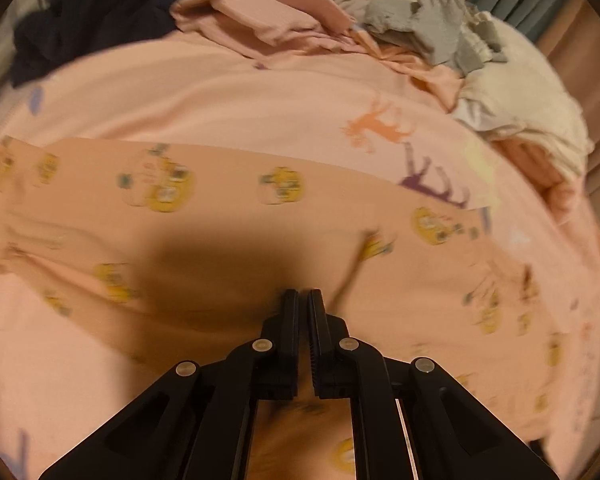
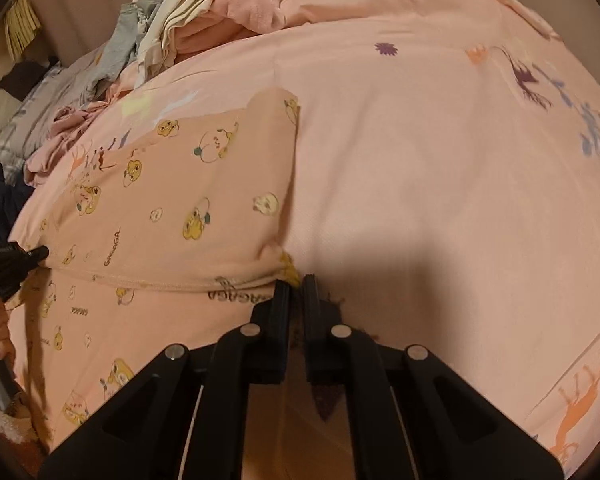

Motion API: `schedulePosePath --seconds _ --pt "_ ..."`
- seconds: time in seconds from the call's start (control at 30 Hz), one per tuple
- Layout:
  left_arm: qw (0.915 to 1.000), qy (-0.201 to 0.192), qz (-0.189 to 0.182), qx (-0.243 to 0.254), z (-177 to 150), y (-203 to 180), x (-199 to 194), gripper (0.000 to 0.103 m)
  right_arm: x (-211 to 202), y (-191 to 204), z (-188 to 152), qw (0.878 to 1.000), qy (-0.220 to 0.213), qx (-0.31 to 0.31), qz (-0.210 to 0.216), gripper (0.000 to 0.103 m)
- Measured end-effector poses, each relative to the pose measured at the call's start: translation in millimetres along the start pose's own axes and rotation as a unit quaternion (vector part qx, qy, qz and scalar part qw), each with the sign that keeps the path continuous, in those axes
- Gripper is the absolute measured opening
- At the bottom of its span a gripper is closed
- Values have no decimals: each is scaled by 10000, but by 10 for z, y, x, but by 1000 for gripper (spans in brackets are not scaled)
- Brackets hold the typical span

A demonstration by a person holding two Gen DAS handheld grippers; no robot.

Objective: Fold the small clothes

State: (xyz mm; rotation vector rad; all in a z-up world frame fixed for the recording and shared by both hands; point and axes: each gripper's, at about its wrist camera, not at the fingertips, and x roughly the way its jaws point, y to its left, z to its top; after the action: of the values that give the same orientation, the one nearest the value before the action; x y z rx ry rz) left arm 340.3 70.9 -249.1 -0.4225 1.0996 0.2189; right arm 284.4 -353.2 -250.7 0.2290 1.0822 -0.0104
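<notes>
Blurring hides left gripper (image 1: pixel 303 294) tips on peach garment (image 1: pixel 220 216); grip unclear.

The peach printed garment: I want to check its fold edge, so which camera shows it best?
The right wrist view: the peach printed garment is sharp there, its hem and side edge both visible. The left wrist view shows it motion-blurred, partly shadowed, with the hem hidden behind the left gripper.

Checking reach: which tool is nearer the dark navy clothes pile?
Left. In the right wrist view the left tool pinches the printed garment at the edge right beside the navy pile. The right tool grips the opposite corner, farther away.
</notes>
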Motion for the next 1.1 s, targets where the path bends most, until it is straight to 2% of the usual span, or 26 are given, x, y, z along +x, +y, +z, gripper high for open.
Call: schedulePosePath --seconds 0.1,0.13,0.2,0.27,0.33,0.37,0.47,0.53,0.6,0.7,0.8,0.83,0.87,0.9,0.97,1.1 --pt "9998 97 -74 126 -8 67 -167 8 -135 20 -80 9990 207 -143 -380 5" --pt "9998 -2 -95 145 -2 69 -247 8 -208 -11 -82 9994 219 -104 -245 11" --pt "9987 -287 -178 385 10 -41 -426 8 -384 -10 -29 9997 -4 -53 220 11" --pt "9956 -387 -460 721 17 -231 -490 8 -472 61 100 9979 -199 -8 614 11" --pt "9928 -358 -738 872 9 -424 -394 8 -357 192 229 9972 -107 13 736 12" --pt "9933 -282 -712 870 4 -493 -292 8 -237 266 279 9975 39 30 712 11" --pt "9934 549 -514 860 -34 -564 187 8 81 348 277 9985 461 78 293 8" --pt "9938 289 -521 938 -59 -475 180 8 129 315 125 9986 514 41 80 2" --pt "9914 485 -779 929 -54 -338 147 8 5 279 -59 9994 303 -122 152 2" --pt "9915 693 -980 492 -67 19 -28 8 -163 187 -279 9986 480 -135 169 2" --pt "9898 674 -1255 -33 -98 462 -328 11 -427 89 -415 9990 421 -26 177 15" --pt "9884 647 -1360 -210 -107 605 -410 13 -489 65 -452 9991 393 -4 151 25" --pt "9857 624 -1487 -491 -104 833 -496 27 -565 34 -499 9993 342 41 139 36" --pt "9824 571 -1599 -778 -107 1046 -562 45 -656 -10 -559 9995 260 147 144 40" --pt "9727 273 -1762 -1483 -127 1521 -694 63 -751 -63 -640 9990 229 332 207 50" --pt "9539 -282 -1779 -2400 -166 2267 -906 63 -784 -68 -765 9973 423 526 275 53"
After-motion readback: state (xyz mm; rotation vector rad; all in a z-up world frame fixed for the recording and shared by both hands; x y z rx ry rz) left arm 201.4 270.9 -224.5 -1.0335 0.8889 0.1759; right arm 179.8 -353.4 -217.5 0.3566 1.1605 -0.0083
